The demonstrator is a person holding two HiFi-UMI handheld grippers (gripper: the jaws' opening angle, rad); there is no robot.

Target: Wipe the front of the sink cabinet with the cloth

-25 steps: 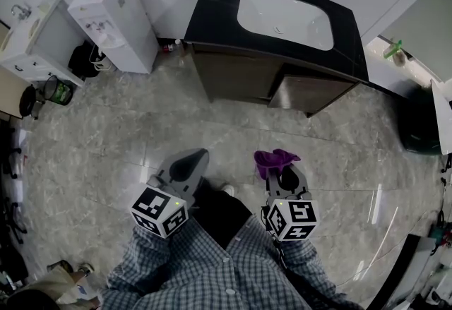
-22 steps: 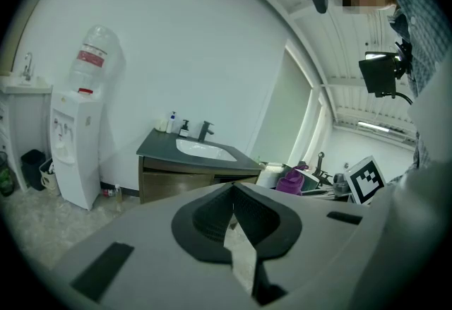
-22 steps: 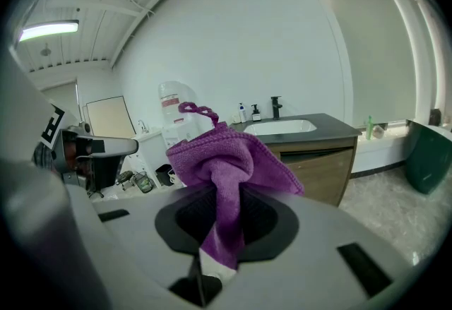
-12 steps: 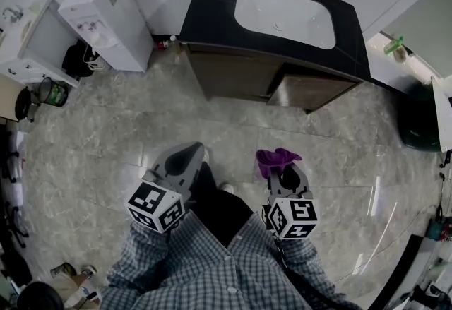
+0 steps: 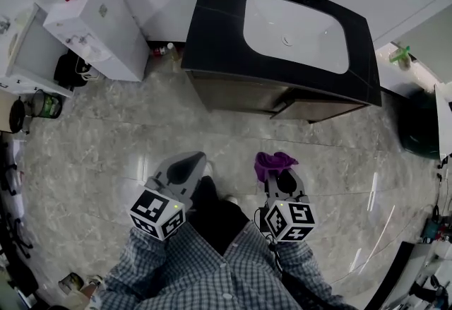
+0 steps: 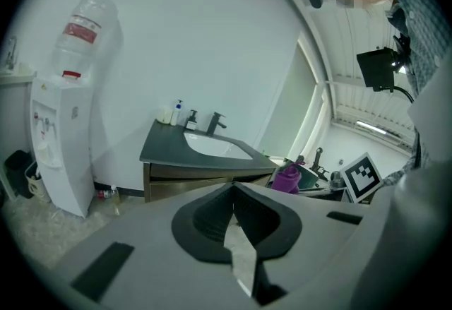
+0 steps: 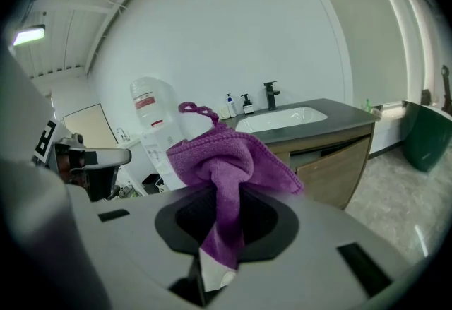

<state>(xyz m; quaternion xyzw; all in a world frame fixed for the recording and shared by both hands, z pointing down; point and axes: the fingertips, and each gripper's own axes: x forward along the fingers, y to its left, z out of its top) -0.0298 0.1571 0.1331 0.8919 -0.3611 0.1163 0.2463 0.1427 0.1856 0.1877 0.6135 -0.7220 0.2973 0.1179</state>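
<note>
Head view. Both forearms, in checked sleeves [image 5: 145, 263], reach forward and down at waist height, side by side and apart, one to each side of the dark-trousered leg [image 5: 220, 211]. The left hand-held gripper [image 5: 196, 158] points forward; its jaws are closed tip to tip with nothing between them. The right hand-held gripper [image 5: 284, 179], parallel to it, has its jaws clamped on a purple cloth [image 5: 272, 160] that bunches above the tips. Each marker cube [image 5: 157, 213] faces upward, at the wrist end.
</note>
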